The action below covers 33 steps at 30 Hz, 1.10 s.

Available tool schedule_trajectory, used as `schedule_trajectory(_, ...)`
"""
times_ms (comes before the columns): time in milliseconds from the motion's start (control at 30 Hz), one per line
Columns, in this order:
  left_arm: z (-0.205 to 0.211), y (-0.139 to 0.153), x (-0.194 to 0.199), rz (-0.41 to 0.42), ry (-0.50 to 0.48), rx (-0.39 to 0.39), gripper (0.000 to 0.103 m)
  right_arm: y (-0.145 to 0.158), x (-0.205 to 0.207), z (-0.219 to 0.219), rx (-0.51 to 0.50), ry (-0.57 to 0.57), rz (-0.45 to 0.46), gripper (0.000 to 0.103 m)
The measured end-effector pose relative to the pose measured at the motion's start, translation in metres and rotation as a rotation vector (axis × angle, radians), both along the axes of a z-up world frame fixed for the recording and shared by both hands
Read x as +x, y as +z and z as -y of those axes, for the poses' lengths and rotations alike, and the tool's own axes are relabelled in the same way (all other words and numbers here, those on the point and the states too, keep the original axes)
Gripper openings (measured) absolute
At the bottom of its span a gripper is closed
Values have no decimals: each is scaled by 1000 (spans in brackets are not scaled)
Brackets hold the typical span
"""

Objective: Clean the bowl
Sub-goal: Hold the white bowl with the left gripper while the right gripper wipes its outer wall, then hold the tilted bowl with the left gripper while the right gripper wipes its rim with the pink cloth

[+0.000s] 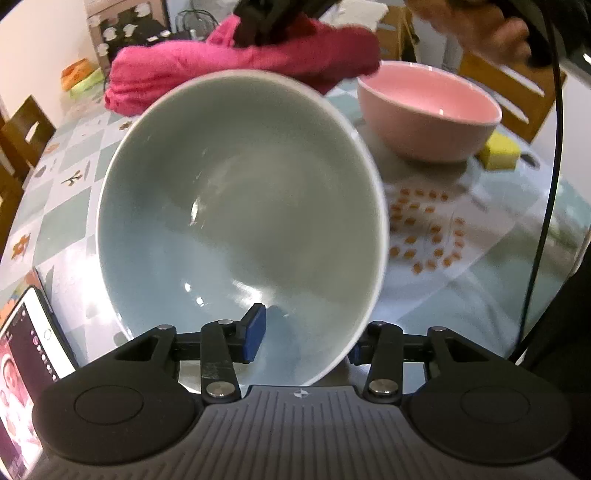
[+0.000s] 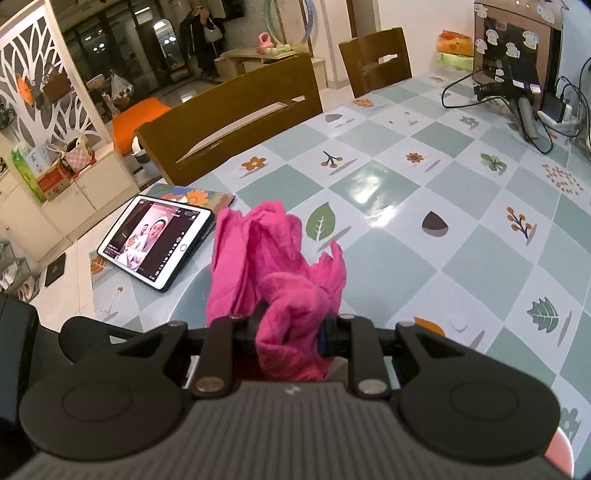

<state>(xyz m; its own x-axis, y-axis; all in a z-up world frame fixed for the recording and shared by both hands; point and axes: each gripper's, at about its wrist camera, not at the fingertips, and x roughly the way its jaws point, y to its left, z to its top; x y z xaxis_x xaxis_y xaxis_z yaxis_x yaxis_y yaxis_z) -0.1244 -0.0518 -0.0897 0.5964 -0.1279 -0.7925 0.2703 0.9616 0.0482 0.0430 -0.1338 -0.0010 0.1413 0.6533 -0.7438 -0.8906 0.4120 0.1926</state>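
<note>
A pale grey-blue bowl (image 1: pixel 240 221) fills the left wrist view, tilted with its inside facing the camera. My left gripper (image 1: pixel 303 339) is shut on its near rim, one blue pad inside the bowl and the other outside. My right gripper (image 2: pixel 291 332) is shut on a pink cloth (image 2: pixel 280 266) that hangs above the table. In the left wrist view the same pink cloth (image 1: pixel 229 70) and the right gripper (image 1: pixel 269 18) sit just beyond the bowl's far rim.
A pink bowl (image 1: pixel 428 110) stands on the checked table (image 2: pixel 443 192) with a yellow sponge (image 1: pixel 500 149) beside it. A tablet (image 2: pixel 155 243) lies near the table edge. Wooden chairs (image 2: pixel 229 114) stand along the table. Cables and a box (image 2: pixel 517 48) are at the far corner.
</note>
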Motion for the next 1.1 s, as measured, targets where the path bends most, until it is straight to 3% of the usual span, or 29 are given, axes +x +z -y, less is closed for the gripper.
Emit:
schedule_trajectory(300, 34, 37, 9, 106, 203, -47, 44, 3, -17, 14, 14, 87, 56, 25)
schedule_trajectory(367, 43, 39, 12, 104, 217, -46, 28, 3, -19, 19, 14, 111, 63, 26)
schedule_trajectory(400, 48, 39, 13, 102, 219, -43, 13, 3, -19, 20, 15, 116, 64, 26)
schedule_trajectory(433, 54, 38, 13, 101, 220, -33, 13, 2, -19, 23, 16, 125, 62, 26)
schedule_trajectory(667, 76, 26, 4, 97, 228, 23, 12, 0, -19, 36, 23, 156, 58, 26)
schedule_trajectory(1100, 89, -7, -13, 42, 244, 57, 32, -4, -12, 59, 25, 185, 14, 26)
